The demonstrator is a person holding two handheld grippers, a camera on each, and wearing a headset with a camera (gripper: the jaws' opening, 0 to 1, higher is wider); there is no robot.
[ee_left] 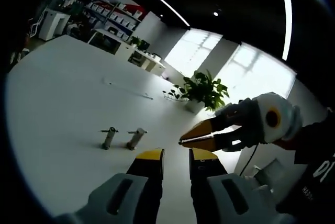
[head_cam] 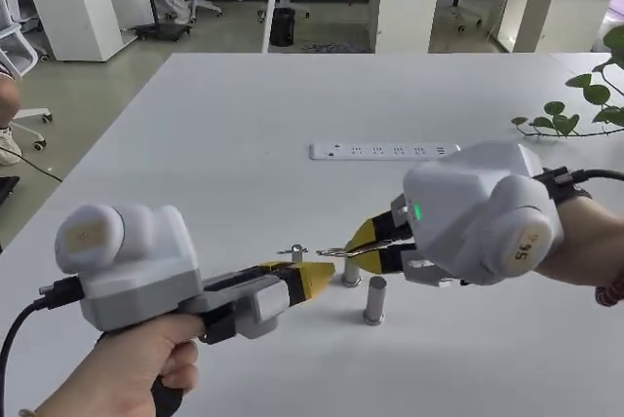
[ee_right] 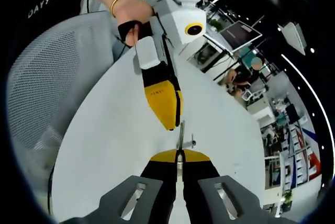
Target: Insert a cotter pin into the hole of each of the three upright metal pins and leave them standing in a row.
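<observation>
Your right gripper (head_cam: pixel 359 245), a smooth white shell ending in yellow wedge-shaped tips, has its tongs pinched tight on a thin, bright wire cotter pin (head_cam: pixel 336 252), which juts out level from the tips toward your left gripper (head_cam: pixel 317 276). In the right gripper view the cotter pin (ee_right: pixel 181 132) runs straight ahead from the clamped jaws of the right gripper (ee_right: pixel 179 155). The left gripper's (ee_left: pixel 176 153) tongs stand narrowly apart with nothing between them. On the matte white table (head_cam: pixel 244 125) three short grey metal cylinders stand upright in a slanting row: the far pin (head_cam: pixel 297 255), with a fine crossbar through its head; the middle pin (head_cam: pixel 351 276), just under the held cotter pin; and the near pin (head_cam: pixel 374 300), bare-topped. A flat white power strip (head_cam: pixel 385 151) lies well beyond them, and a leafy green plant (head_cam: pixel 585 105) trails in at the table's right edge.
</observation>
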